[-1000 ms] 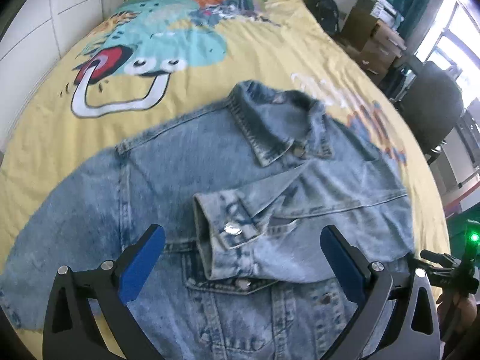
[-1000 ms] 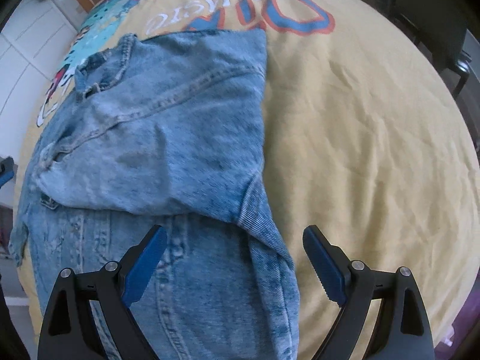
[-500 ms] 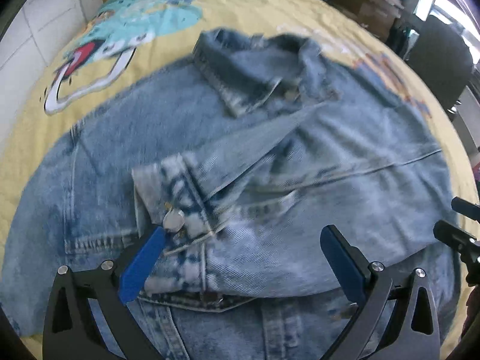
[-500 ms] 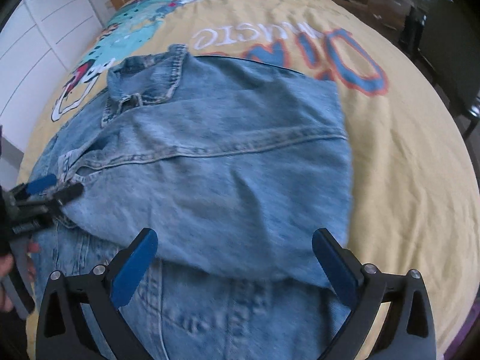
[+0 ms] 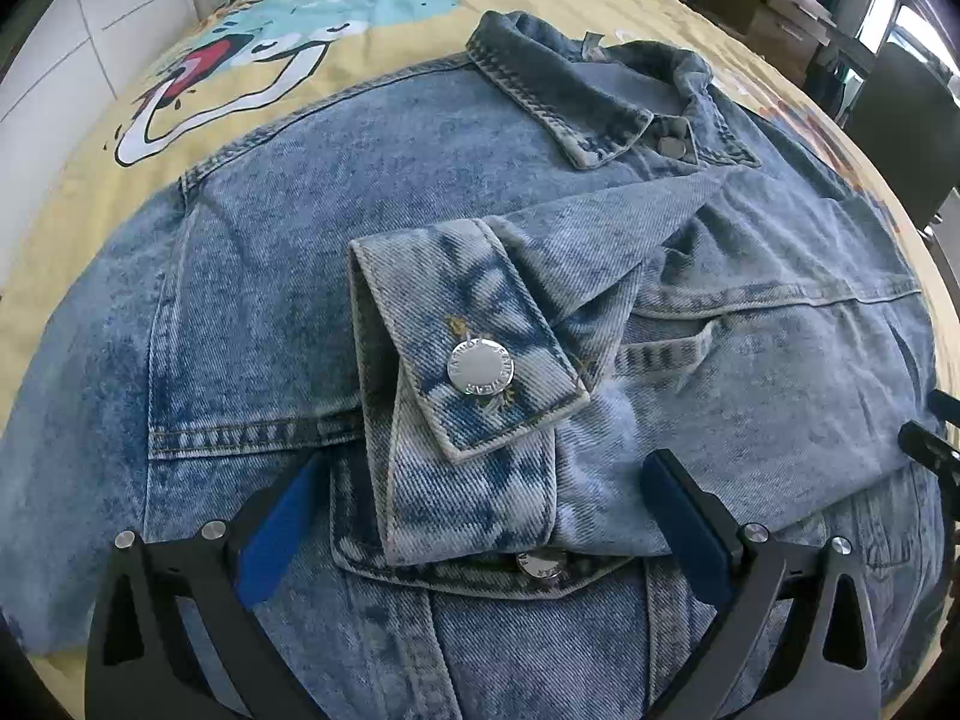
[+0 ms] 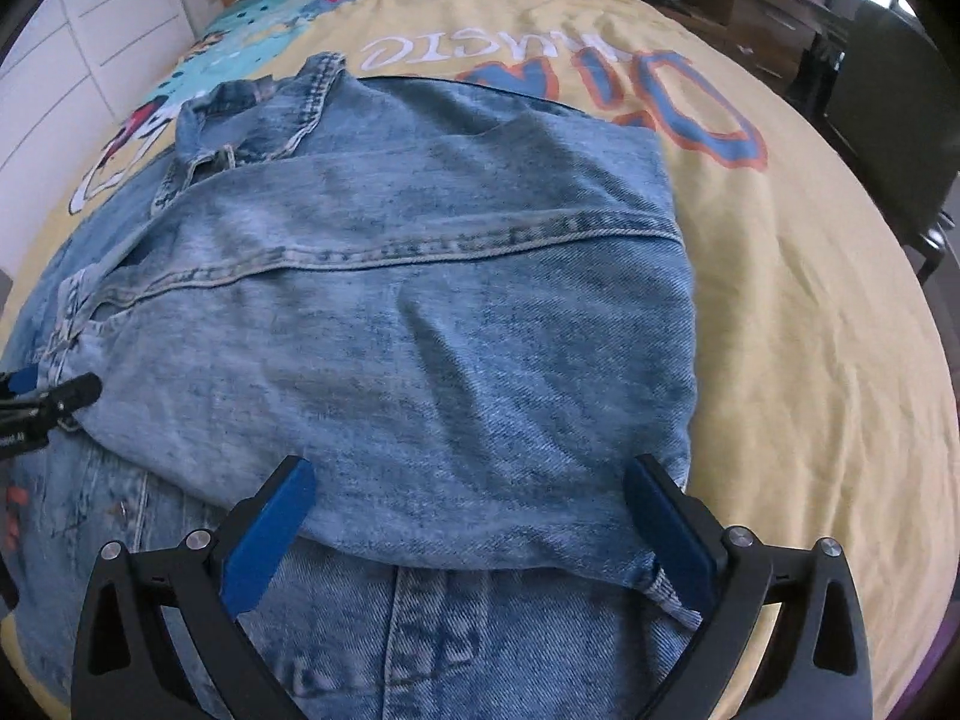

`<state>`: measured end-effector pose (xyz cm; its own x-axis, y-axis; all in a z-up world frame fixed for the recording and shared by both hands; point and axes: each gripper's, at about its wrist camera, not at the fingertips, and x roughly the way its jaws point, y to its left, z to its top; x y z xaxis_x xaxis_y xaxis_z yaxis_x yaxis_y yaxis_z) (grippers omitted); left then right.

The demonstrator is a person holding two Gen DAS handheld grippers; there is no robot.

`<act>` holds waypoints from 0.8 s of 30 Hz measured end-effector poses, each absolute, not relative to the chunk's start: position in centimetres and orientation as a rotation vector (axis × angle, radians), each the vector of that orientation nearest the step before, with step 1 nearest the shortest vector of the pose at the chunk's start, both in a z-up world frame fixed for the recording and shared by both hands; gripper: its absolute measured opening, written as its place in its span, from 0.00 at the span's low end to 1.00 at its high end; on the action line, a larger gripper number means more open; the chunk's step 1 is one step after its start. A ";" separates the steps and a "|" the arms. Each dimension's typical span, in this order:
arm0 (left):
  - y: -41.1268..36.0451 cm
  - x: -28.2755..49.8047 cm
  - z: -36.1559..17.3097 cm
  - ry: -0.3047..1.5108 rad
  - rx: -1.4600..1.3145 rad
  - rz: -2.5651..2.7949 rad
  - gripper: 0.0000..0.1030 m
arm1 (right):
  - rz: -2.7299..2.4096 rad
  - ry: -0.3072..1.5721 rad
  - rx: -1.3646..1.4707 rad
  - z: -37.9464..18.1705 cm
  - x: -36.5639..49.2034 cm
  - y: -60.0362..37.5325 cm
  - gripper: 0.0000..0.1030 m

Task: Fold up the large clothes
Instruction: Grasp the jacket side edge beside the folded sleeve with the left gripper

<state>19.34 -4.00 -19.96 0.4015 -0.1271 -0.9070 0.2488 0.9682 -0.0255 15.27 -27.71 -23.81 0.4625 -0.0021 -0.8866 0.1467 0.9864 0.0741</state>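
A light blue denim jacket (image 5: 312,252) lies flat on a yellow printed bedspread (image 5: 96,138), collar (image 5: 558,96) at the far end. One sleeve is folded across the chest, its buttoned cuff (image 5: 468,360) just in front of my left gripper (image 5: 483,480), which is open, empty and low over the cloth. In the right wrist view the folded-over side of the jacket (image 6: 420,330) fills the middle. My right gripper (image 6: 468,495) is open and empty, its fingers astride the lower edge of that fold. The left gripper's tip (image 6: 66,393) shows at the left edge.
White drawer fronts (image 6: 90,42) stand along the left of the bed. Cardboard boxes (image 5: 774,6) and a dark chair (image 5: 900,120) stand beyond the right side. Bare bedspread (image 6: 810,300) lies right of the jacket.
Both grippers have come down and closer to the jacket. The left one has moved in on the folded sleeve cuff; the right one has shifted left over the folded side's lower edge.
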 end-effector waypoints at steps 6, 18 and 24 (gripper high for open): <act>-3.2 17.9 -19.0 1.132 0.087 -0.213 0.99 | -0.072 1.095 0.149 -22.2 14.2 -26.6 1.00; 15.1 14.1 -15.1 1.116 -0.220 0.136 0.99 | -0.066 1.060 0.171 -18.9 11.5 -26.0 1.00; 25.6 9.6 -14.5 1.076 -0.498 0.410 0.99 | -0.078 1.056 0.173 -18.1 11.0 -26.3 1.00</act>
<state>9.60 25.65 -14.51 0.4193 0.0758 -0.9047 -0.5452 0.8178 -0.1842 11.02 -26.28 -18.11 0.4912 0.0185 -0.8708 0.1470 0.9837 0.1038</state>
